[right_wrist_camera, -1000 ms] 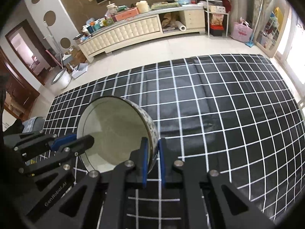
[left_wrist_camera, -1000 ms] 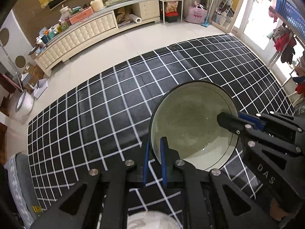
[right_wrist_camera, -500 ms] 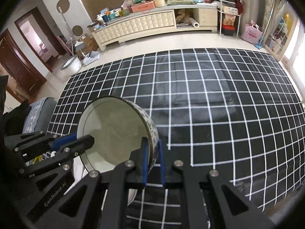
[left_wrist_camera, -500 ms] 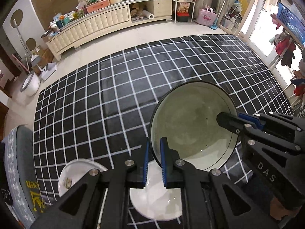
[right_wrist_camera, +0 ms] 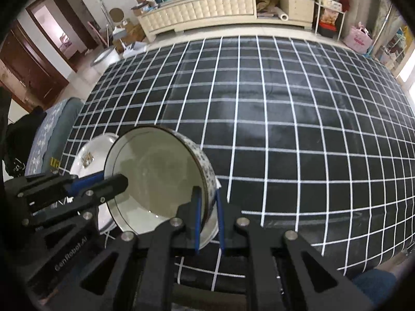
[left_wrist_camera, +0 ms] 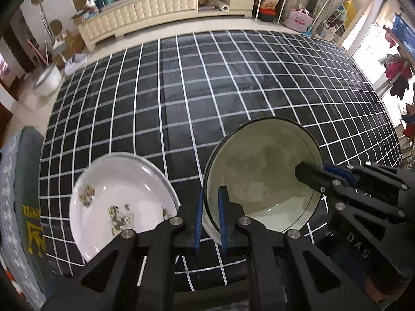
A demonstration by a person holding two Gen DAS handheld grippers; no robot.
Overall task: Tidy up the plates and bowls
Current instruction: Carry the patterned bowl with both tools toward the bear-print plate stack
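A large bowl (left_wrist_camera: 262,176) with a pale inside and a blue-patterned outer wall (right_wrist_camera: 205,165) is held above the black grid cloth by both grippers. My left gripper (left_wrist_camera: 209,204) is shut on the bowl's left rim. My right gripper (right_wrist_camera: 208,207) is shut on the bowl's right rim; its fingers (left_wrist_camera: 311,175) show at the far rim in the left wrist view. A white plate (left_wrist_camera: 116,202) with a small printed pattern lies on the cloth to the left of the bowl. It also shows in the right wrist view (right_wrist_camera: 88,155), partly hidden by the bowl.
The black cloth with white grid lines (right_wrist_camera: 285,119) covers the table. A grey cushioned seat (left_wrist_camera: 18,207) stands at the left edge. A cream cabinet (right_wrist_camera: 207,10) with clutter runs along the far wall. The cloth's front edge (left_wrist_camera: 207,277) is close.
Both grippers have carried the bowl back and to the left. The white plate, unseen at first, has come fully into view left of the bowl.
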